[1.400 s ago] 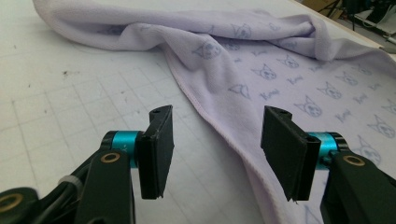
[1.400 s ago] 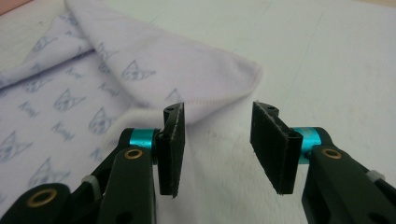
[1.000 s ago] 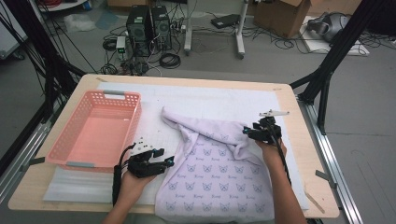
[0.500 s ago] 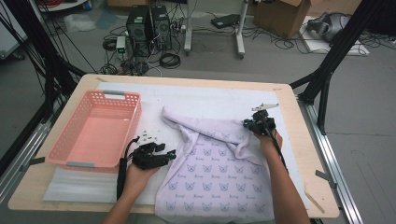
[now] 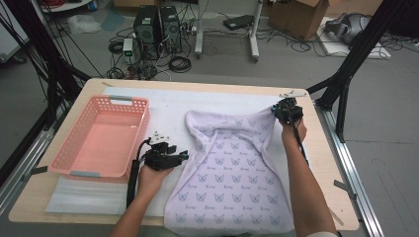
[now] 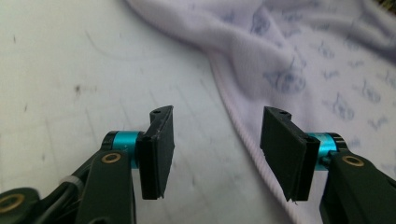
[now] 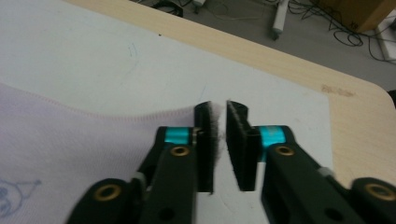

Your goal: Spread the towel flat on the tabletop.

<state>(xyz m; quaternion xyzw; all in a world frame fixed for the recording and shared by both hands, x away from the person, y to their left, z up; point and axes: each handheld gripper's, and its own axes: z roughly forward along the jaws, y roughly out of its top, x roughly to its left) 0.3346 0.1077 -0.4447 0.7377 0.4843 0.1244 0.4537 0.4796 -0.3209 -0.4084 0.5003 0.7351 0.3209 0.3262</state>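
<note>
A lavender cloth (image 5: pixel 232 173) printed with small butterflies lies spread on the white mat, its near end hanging over the table's front edge. My right gripper (image 5: pixel 279 108) is at the cloth's far right corner. In the right gripper view the cloth's hem (image 7: pixel 70 149) runs up between the jaws of this gripper (image 7: pixel 223 135). They have just been opening, and a thin gap shows beside the fabric. My left gripper (image 5: pixel 184 155) rests on the mat at the cloth's left edge. Its jaws stand open (image 6: pixel 215 140), the corded hem (image 6: pixel 299 60) passing just in front of them.
A pink slotted basket (image 5: pixel 140 133) stands at the left of the white mat (image 5: pixel 163 106). The wooden table's far edge (image 5: pixel 197 84) lies beyond the mat. Computer cases, cables and boxes are on the floor behind.
The right hand has moved away toward the table's far right, drawing the cloth corner with it and spreading the fabric. The left hand has crept toward the cloth's left edge.
</note>
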